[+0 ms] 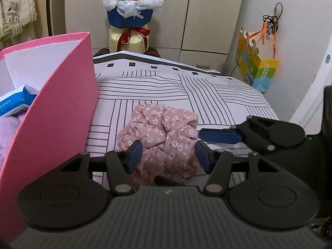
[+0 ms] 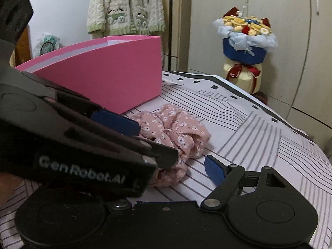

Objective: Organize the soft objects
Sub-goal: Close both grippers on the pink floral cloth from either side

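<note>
My left claw (image 1: 169, 155) stands open astride the pink floral cloth (image 1: 159, 132) on the bed, my right claw (image 1: 217, 135) beside it unreadable, and closing shallow could pinch one fold and slip.

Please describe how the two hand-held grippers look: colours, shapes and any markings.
Each hand-held gripper, left and right, is matte black plastic with round disc-shaped bases, linkage bars joined by silver rivets, and blue fingertip pads. The left body is ribbed grey and carries white "GenRobot.AI" lettering. No cables or sleeves are visible.
</note>
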A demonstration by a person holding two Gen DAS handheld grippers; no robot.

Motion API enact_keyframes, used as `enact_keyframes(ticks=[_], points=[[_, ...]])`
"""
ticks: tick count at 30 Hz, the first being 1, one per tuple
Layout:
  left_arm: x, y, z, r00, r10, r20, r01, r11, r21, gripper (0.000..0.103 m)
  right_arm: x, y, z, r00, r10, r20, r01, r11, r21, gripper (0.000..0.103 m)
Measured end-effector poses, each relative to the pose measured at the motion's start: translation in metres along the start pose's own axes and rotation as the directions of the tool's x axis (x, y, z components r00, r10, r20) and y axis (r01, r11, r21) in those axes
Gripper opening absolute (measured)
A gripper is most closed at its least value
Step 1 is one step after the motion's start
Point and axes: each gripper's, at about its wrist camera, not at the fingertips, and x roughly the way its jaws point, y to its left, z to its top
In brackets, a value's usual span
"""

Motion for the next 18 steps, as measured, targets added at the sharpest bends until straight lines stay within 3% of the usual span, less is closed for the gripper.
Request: enact_keyframes(ticks=[2, 7, 12, 18], points=[[0.005, 0.004, 0.002, 1.000, 0.001, -0.010, -0.001, 1.000, -0.017, 0.053, 0.005, 0.000, 0.002, 1.000, 0.007, -0.003, -0.007, 1.000, -0.006, 0.077], [0.013, 0.006, -0.001, 0.998, -0.046, -0.049, 0.043, 0.998, -0.049, 0.031, 0.005, 0.006, 0.001, 0.999, 0.033, -0.001, -0.033, 0.999, -0.028, 0.047], [0.010, 0.006, -0.005, 0.997, -0.069, -0.044, 0.067, 0.996, -0.056, 0.026, -0.002, 0.010, -0.001, 1.000, 0.004, -0.010, -0.004, 1.000, -0.008, 0.040], [0.001, 0.002, -0.011, 0.994, -0.099, -0.052, 0.097, 0.995, -0.036, 0.025, -0.013, 0.017, -0.008, 1.000, -0.022, -0.008, 0.023, 0.999, 0.029, 0.040]])
